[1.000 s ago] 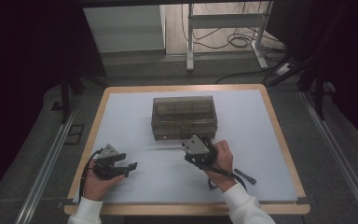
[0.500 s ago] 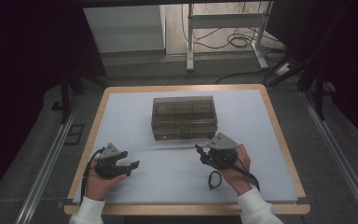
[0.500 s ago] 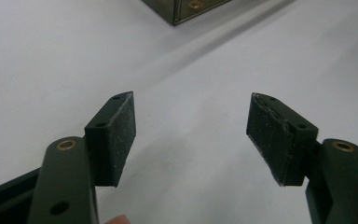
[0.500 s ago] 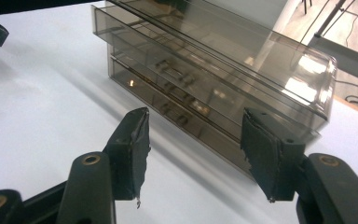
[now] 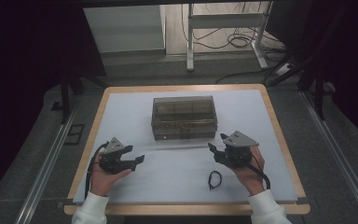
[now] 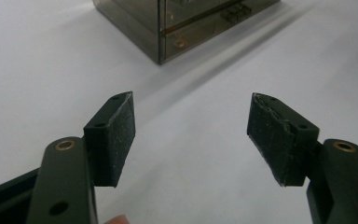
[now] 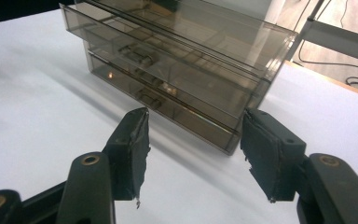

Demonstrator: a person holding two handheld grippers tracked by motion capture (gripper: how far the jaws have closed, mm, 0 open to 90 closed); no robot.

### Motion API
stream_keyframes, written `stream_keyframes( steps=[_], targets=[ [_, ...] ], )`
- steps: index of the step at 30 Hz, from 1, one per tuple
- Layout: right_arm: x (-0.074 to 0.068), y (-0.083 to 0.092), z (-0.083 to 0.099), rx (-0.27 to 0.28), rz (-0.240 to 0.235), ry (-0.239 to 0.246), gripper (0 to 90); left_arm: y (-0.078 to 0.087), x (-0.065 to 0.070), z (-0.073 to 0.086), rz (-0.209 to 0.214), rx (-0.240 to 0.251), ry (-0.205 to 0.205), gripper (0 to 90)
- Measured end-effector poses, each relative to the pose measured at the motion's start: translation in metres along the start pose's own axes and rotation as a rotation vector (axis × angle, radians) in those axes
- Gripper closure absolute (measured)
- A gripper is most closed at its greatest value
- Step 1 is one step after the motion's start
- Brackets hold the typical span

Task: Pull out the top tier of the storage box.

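Smoky transparent plastic drawer box point(image 5: 183, 117) mid-table. Our left gripper point(image 5: 131, 158) and right gripper point(image 5: 216, 143) flank its front, both agape, empty (presumably poised for drawers). Small black loop point(image 5: 214, 179) lies nearer us.

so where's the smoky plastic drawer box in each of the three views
High view: the drawer box stands mid-table on the white mat, beyond both grippers.
Left gripper view: one corner of it sits at top centre, beyond the open jaws.
Right gripper view: it spans the upper middle, drawer fronts facing the jaws.
Shared landmark: the white mat under it.
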State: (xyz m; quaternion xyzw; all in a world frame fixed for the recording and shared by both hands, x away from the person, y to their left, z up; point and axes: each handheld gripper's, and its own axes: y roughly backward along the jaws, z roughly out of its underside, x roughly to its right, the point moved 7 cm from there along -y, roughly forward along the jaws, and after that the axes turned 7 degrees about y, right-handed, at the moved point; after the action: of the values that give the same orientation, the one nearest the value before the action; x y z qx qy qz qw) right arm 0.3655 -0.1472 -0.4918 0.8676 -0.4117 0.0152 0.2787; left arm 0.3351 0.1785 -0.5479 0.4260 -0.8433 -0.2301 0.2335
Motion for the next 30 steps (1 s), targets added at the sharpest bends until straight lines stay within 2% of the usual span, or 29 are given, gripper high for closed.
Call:
stream_keyframes(
  steps=[12,21,26,30],
  targets=[
    [0.019,-0.003,0.005,-0.023,0.002,-0.027,43.2,-0.012,0.005,-0.023,0.008,0.012,-0.013,34.1],
    [0.028,-0.009,0.005,-0.034,0.003,-0.034,46.2,-0.021,0.004,-0.031,-0.001,-0.003,-0.021,35.4],
    [0.032,-0.014,0.005,-0.044,0.002,-0.022,49.3,-0.024,0.003,-0.037,-0.003,-0.004,-0.027,36.3],
    [0.036,-0.018,0.007,-0.05,-0.005,-0.035,51.0,-0.028,0.002,-0.043,-0.001,0.002,-0.03,37.5]
  ],
)
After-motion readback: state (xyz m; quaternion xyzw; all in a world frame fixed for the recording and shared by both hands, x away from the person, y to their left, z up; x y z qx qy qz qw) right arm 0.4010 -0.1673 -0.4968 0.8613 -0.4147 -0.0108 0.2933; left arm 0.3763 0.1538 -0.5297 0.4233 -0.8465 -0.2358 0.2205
